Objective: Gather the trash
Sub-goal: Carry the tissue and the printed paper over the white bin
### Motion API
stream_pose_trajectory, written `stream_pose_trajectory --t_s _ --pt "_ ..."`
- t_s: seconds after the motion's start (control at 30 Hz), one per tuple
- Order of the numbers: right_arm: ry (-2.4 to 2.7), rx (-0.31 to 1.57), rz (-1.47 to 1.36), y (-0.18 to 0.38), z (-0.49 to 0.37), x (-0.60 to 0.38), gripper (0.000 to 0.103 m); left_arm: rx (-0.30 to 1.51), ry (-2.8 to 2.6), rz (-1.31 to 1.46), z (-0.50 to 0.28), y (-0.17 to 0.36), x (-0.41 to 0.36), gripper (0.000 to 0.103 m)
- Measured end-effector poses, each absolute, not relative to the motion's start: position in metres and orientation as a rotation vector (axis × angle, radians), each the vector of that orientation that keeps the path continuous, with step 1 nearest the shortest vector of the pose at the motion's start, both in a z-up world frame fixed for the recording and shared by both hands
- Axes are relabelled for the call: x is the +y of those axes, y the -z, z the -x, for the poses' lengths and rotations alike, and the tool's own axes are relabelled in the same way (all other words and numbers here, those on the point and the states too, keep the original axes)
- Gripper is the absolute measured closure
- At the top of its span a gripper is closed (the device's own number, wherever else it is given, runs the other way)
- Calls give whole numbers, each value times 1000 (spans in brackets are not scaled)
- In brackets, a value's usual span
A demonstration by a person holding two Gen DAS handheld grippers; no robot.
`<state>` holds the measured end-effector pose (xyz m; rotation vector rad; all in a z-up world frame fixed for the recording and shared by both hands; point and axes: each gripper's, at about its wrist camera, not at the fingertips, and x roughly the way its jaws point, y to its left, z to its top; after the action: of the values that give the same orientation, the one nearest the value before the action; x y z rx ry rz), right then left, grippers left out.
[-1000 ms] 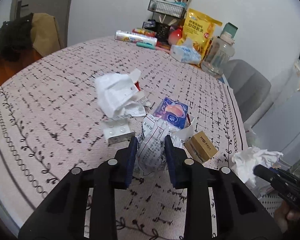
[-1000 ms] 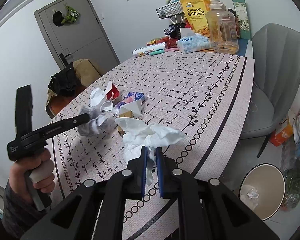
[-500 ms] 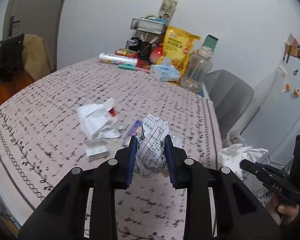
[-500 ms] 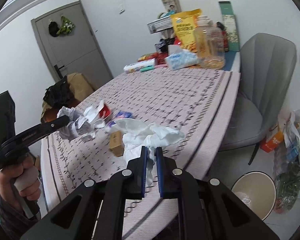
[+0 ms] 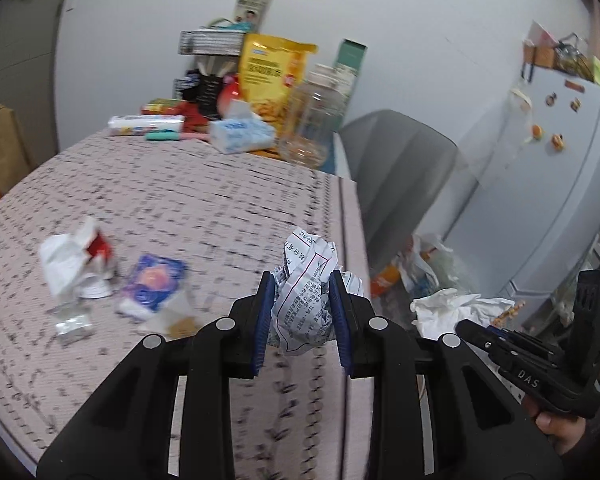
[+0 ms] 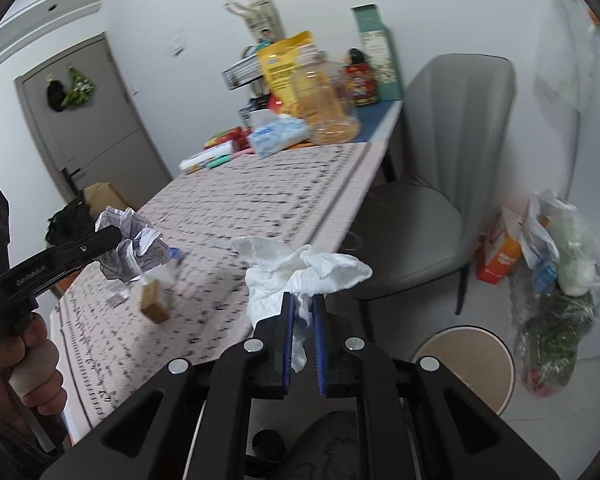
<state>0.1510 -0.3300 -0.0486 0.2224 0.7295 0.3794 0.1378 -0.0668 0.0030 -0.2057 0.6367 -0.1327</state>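
a crumpled printed paper (image 5: 305,295) is clamped between the blue pads of the left tongs (image 5: 302,312), held in the air above the counter's (image 5: 204,200) right edge; rows of small printed characters cover it, too fine to be read apart from "n12" near its top. the same ball is seen in the right wrist view (image 6: 134,246), where "ganrobot.ai" is written along the left tongs' arm. a crumpled white tissue (image 6: 300,268) is pinched in the nearly closed right tongs (image 6: 302,336), held past the counter's right edge, over the floor. in the left wrist view the tissue (image 5: 456,312) is seen beside the right tongs' body, which bears the letters "das".

four loose pieces are left on the patterned cloth near the counter's front edge: one white crumpled wrapper with a red patch (image 5: 74,260), one blue-purple packet (image 5: 154,282), one clear blister strip (image 5: 72,322) and one small brown box (image 6: 154,300); their print is blurred.

along the counter's far edge stand one yellow snack bag (image 5: 274,70), one clear plastic jar (image 5: 314,120), one blue tissue pack (image 5: 242,134) and one green carton (image 5: 350,60); no wording can be made out.

on the floor, one round bin (image 6: 470,364) stands by one grey chair (image 6: 440,168).
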Motion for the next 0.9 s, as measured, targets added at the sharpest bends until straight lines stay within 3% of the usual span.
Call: stream_pose_trajectory --t_s 0.4,0.9 --pt "-242 764 -304 91 -158 -395 93 734 238 114 -181 29 -157 75" --pt "-111 866 -420 182 -196 -459 90 894 297 33 -228 79 -225 75"
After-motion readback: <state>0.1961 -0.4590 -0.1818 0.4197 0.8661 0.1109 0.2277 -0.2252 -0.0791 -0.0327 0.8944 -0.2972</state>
